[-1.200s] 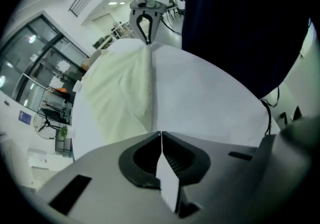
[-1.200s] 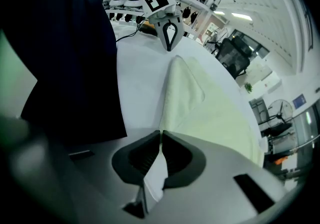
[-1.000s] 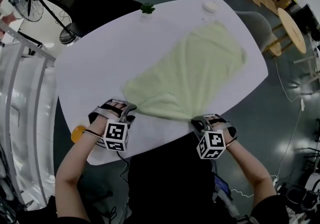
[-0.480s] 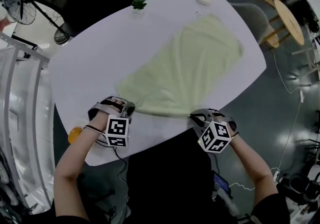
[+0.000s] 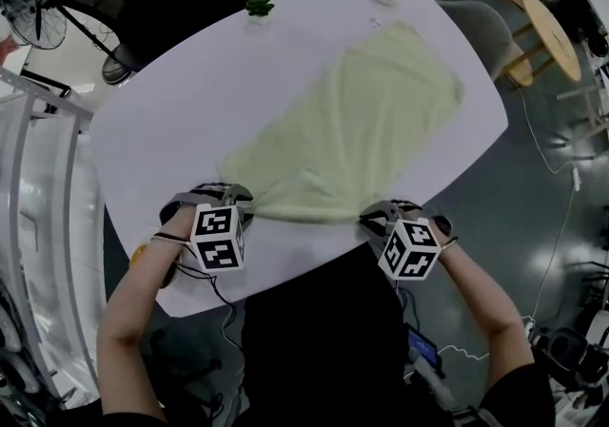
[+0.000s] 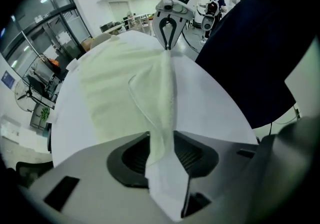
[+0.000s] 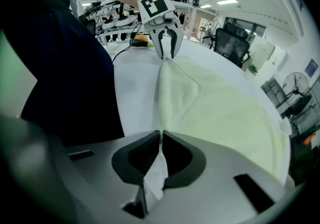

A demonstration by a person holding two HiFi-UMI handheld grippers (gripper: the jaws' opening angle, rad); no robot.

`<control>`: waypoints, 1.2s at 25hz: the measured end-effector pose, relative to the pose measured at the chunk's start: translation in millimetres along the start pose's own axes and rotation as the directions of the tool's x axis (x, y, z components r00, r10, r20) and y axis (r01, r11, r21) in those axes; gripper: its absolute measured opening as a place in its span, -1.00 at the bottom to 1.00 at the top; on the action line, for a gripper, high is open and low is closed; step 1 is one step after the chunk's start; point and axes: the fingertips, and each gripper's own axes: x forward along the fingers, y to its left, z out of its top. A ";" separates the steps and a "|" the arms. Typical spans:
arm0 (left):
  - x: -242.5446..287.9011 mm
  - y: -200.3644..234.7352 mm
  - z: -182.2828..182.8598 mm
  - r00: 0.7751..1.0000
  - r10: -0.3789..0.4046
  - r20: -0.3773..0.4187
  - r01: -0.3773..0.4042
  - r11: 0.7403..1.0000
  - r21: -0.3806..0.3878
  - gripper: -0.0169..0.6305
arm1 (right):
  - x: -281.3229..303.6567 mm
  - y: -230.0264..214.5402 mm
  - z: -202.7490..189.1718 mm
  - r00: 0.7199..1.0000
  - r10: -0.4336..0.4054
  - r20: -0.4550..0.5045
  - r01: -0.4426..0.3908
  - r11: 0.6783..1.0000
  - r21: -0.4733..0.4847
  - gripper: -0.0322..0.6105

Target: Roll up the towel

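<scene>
Pale green towel point(image 5: 352, 121) lies flat on the table point(image 5: 162, 130), near edge bunched taut; left gripper point(image 5: 245, 200), jaws just eased wider, pinches one corner, right gripper point(image 5: 367, 216) clamps the other

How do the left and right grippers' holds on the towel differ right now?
Gap: left gripper's jaws stand wider and have just been opening; right gripper's are almost together. Cloth: left gripper holds a thick bunch of towel, right gripper a thin corner. Shared: each grips a near corner, the edge stretched between them.
</scene>
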 end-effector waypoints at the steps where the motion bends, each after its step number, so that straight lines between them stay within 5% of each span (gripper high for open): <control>1: -3.2 -3.5 6.3 1.000 -0.001 0.025 0.001 1.000 0.001 -0.30 | -1.2 -1.2 0.3 1.000 0.002 0.009 -0.002 1.000 0.008 -0.82; 2: -6.6 -7.2 13.5 0.999 0.005 0.053 -0.005 1.000 0.007 -0.15 | -3.5 -2.8 0.9 1.000 0.007 0.022 -0.007 1.000 0.027 -0.82; 5: -9.4 -12.6 30.6 0.993 0.053 0.104 -0.060 0.996 0.065 -0.10 | -13.1 -15.1 4.5 0.997 0.010 0.076 -0.019 0.993 0.116 -0.82; 9: 9.3 -11.5 28.9 0.994 0.097 0.052 -0.105 0.980 0.169 -0.15 | -26.0 -37.5 8.8 0.990 -0.008 0.142 -0.023 0.976 0.215 -0.82; 11: 15.7 -5.0 23.6 0.991 0.129 0.019 -0.131 0.973 0.190 -0.33 | -32.7 -45.7 10.4 0.987 -0.016 0.163 -0.023 0.972 0.234 -0.82; 13: 15.6 3.8 21.2 0.988 0.154 0.011 -0.153 0.970 0.191 -0.78 | -35.9 -51.3 9.5 0.985 -0.017 0.170 -0.023 0.972 0.233 -0.82; 17: -1.4 7.4 28.9 0.999 0.004 0.051 -0.010 0.994 0.109 -0.81 | -36.6 -58.6 8.4 0.986 0.024 0.164 -0.057 0.977 0.204 -0.82; 22: -6.6 35.1 24.7 0.986 -0.168 -0.014 0.168 0.984 0.065 -0.81 | -30.4 -76.8 9.1 0.978 0.124 0.170 -0.157 0.969 0.190 -0.81; 30: 28.3 85.1 15.1 0.972 -0.185 -0.144 0.191 0.981 0.029 -0.81 | 2.4 -120.0 -9.8 0.987 0.133 0.089 -0.153 0.949 0.274 -0.80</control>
